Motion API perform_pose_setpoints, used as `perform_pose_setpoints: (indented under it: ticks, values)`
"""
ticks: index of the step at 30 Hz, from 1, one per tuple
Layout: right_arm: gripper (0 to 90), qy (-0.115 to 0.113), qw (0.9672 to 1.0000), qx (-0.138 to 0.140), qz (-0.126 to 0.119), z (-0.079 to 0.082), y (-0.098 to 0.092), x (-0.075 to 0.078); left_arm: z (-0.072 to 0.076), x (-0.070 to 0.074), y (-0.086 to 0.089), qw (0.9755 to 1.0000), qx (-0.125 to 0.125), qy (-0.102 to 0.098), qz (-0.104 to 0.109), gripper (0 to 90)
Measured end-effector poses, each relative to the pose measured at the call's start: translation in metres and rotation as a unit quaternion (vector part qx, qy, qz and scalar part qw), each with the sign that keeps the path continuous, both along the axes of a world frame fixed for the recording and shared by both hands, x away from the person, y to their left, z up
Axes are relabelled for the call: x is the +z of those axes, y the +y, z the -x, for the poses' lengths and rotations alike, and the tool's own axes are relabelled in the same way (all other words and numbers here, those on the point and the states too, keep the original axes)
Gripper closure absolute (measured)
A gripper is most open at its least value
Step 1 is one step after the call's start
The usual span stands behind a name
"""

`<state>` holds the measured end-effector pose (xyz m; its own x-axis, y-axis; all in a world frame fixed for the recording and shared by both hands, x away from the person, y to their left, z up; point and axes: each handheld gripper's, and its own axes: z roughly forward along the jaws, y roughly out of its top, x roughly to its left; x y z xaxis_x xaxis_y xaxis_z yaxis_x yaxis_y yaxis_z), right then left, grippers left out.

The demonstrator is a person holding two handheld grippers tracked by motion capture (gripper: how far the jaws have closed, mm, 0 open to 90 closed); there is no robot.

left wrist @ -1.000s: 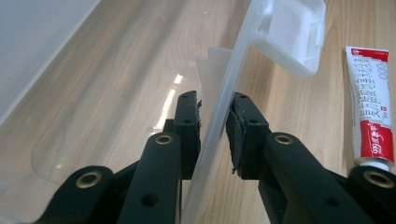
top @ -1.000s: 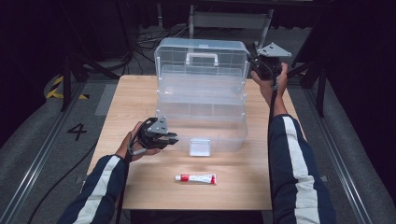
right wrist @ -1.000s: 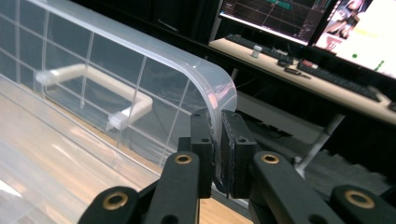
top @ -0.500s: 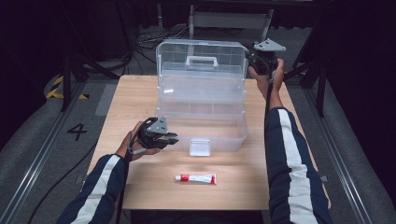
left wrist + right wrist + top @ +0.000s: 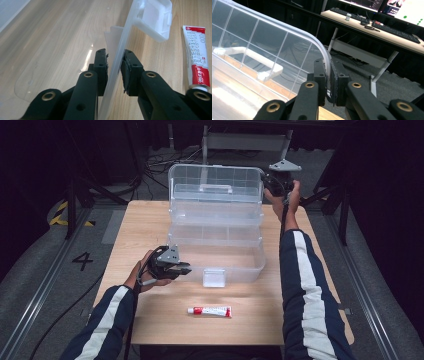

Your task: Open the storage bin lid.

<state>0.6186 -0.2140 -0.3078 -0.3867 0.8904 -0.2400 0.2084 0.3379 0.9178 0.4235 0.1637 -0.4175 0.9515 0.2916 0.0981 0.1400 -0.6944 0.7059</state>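
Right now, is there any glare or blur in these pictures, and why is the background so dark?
High view: the table is lit, the surroundings nearly black. Left gripper view: a bright glare streak on the clear box wall; the near black parts look soft. Right gripper view: the lid is sharp, bright screens wash out at the top right.

The white and red tube [image 5: 197, 57] lying on the bench just beside the clear box's front latch [image 5: 156, 18] bears "999" in white on its red band, with further print too small to read. On the grey floor left of the bench [image 5: 150, 320] stands a "4" [image 5: 82, 260].
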Motion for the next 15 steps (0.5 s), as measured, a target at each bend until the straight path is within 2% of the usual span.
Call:
perform_pose_setpoints:
  ticks: [7,15]
  values:
    - [84.3,0.004,1.0,-0.001,0.0,-0.005,0.0,-0.002,0.0,0.0,0.0,1.0,0.001,0.0,0.001,76.0]
    - [83.7,0.018,0.9997,0.004,0.016,-0.015,0.001,-0.003,0.0,0.0,0.0,1.0,0.003,0.001,0.003,75.9]
